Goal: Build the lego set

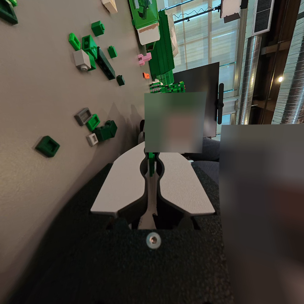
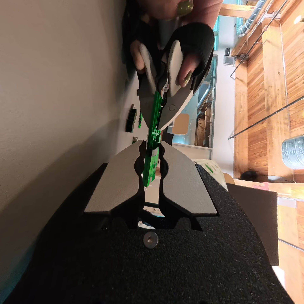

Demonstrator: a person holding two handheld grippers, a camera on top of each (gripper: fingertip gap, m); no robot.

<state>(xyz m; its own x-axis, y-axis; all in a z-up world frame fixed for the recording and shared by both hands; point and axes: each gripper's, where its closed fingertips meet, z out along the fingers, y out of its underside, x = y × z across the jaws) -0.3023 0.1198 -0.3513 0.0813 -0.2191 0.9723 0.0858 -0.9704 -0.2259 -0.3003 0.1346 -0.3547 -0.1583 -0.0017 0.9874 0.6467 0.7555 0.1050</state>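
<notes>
A long green lego plate assembly point(image 2: 152, 158) is held off the grey table point(image 2: 57, 98) between both grippers. My right gripper point(image 2: 153, 145) is shut on its near end, one finger on each face. My left gripper point(image 2: 156, 125) faces me in the right wrist view and is shut on the far end, held by a hand in a black fingerless glove point(image 2: 195, 42). In the left wrist view, my left gripper point(image 1: 151, 155) is shut on the same green assembly point(image 1: 151, 164), whose far part is hidden by a blurred patch.
Loose green, dark green and grey bricks lie on the table point(image 1: 32, 98) in two clusters point(image 1: 92, 54) point(image 1: 97, 126), with a single dark green piece point(image 1: 47, 146). A green box point(image 1: 148, 19), a pink figure point(image 1: 144, 59), an orange piece point(image 1: 145, 75) and a built green block point(image 1: 169, 87) stand at the table's far side.
</notes>
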